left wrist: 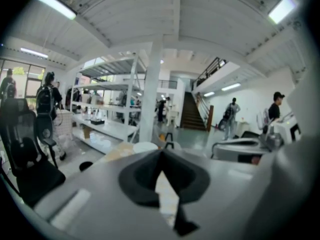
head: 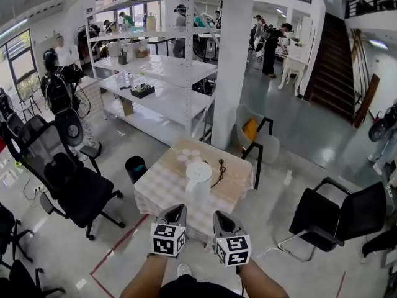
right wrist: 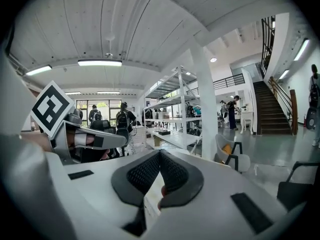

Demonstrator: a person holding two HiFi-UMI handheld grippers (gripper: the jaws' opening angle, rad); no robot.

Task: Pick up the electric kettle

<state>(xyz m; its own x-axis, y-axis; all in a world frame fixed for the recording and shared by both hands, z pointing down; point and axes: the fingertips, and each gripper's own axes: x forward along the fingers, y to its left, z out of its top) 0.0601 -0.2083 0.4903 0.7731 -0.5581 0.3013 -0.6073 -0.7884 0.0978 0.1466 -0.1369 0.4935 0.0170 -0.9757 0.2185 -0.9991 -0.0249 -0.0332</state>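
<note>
Two empty grippers are held before one white kettle on a small table.

The left gripper (head: 176, 208) and the right gripper (head: 221, 216) are seen side by side at the near edge of one table (head: 162, 191). The dark, textured pads of each pair of jaws are pressed together at the tips and nothing is held between them. One cube with black-and-white square markers is carried on each gripper. The one electric kettle (head: 198, 177), a smooth white cylinder with a round lid, is placed upright near the middle of the table, on a pale checked cloth. One thin black cord (head: 219, 172) is laid just beside it. One round black bin (head: 135, 166) is found on the grey floor left of the table.
</note>
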